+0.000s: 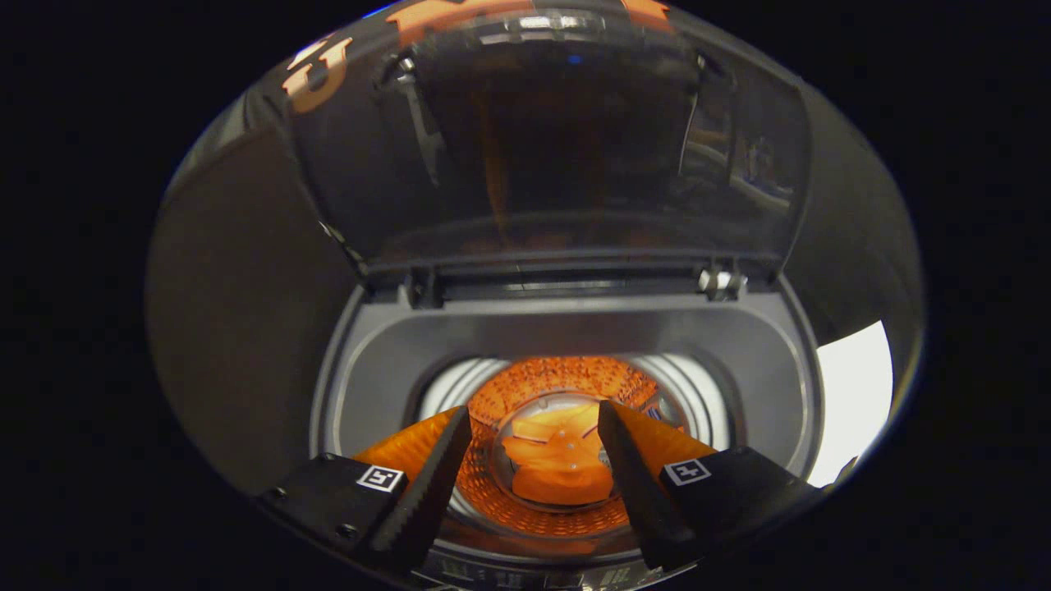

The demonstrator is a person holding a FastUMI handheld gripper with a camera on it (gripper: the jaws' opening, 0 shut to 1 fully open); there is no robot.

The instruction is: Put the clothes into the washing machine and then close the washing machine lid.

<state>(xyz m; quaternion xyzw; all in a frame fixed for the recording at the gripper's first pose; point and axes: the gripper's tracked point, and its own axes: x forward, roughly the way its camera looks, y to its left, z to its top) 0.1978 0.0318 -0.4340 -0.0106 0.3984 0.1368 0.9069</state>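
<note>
The gripper [534, 419] hangs over the open mouth of the washing machine [566, 336], looking down into it, with its two fingers [435, 480] spread apart and nothing held between them. Their tips sit above the drum [566, 382], one to the left and one to the right of its middle, and neither touches the machine as far as can be seen. The drum is a ring of small holes glowing orange, and at its bottom, seen in the gap between the fingers, lies a round plate [558, 460] with raised ribs. Pale ribbed wall shows at the far left and far right of the drum's upper part. Orange stuff shows beside and under each finger near its base; whether this is cloth or only the lit side of the drum cannot be told, so where the clothes are is not clear. A grey rim surrounds the drum opening. Beyond it, on the far side, the lid [550, 148] stands raised on its hinges, a dark see-through panel tilted up and back, with a metal hinge piece [722, 283] at its right foot. To the right of the machine, near the right finger's base, a bright white patch [854, 394] of surface shows.
</note>
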